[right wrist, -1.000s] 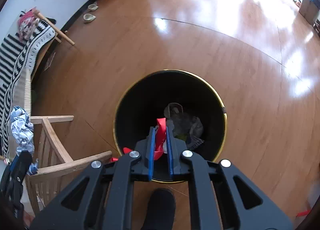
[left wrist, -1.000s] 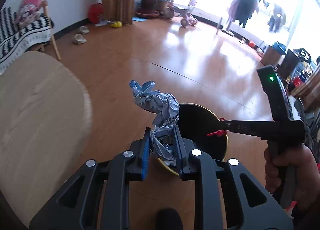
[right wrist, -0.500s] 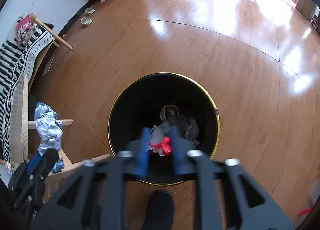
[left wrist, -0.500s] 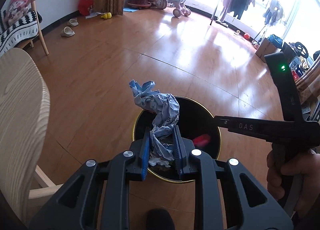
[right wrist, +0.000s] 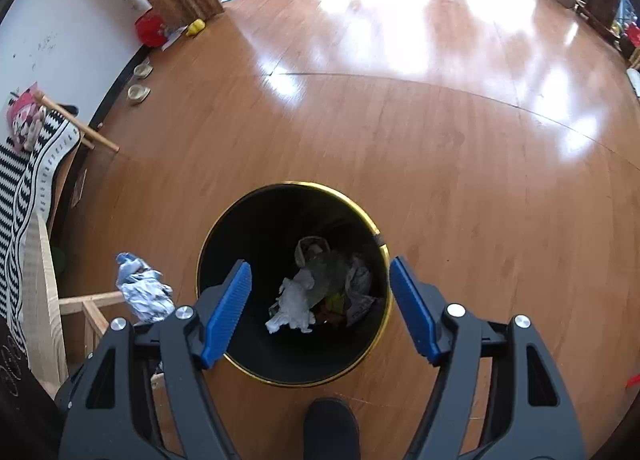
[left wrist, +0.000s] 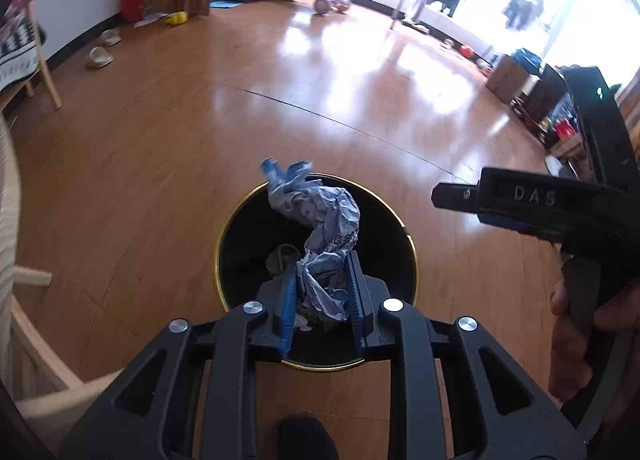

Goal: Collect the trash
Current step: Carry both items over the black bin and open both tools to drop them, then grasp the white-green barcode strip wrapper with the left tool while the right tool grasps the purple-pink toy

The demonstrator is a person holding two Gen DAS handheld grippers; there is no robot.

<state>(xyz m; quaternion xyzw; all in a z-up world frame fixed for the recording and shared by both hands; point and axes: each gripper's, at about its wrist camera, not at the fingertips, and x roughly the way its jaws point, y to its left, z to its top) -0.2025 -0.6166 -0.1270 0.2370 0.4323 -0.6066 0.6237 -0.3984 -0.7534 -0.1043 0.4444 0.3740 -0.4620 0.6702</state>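
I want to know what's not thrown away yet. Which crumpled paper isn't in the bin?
The blue-and-white crumpled paper, pinched in the left gripper above the black bin. The white crumpled paper lies inside, at the bottom.

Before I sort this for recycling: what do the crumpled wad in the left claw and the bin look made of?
Crumpled wad: seemingly thin printed paper, or perhaps foil-backed wrapper. It holds sharp creases, shows print, and has a silvery-blue sheen.
Bin: black with a glossy gold rim that glints like metal, though coated plastic cannot be ruled out.
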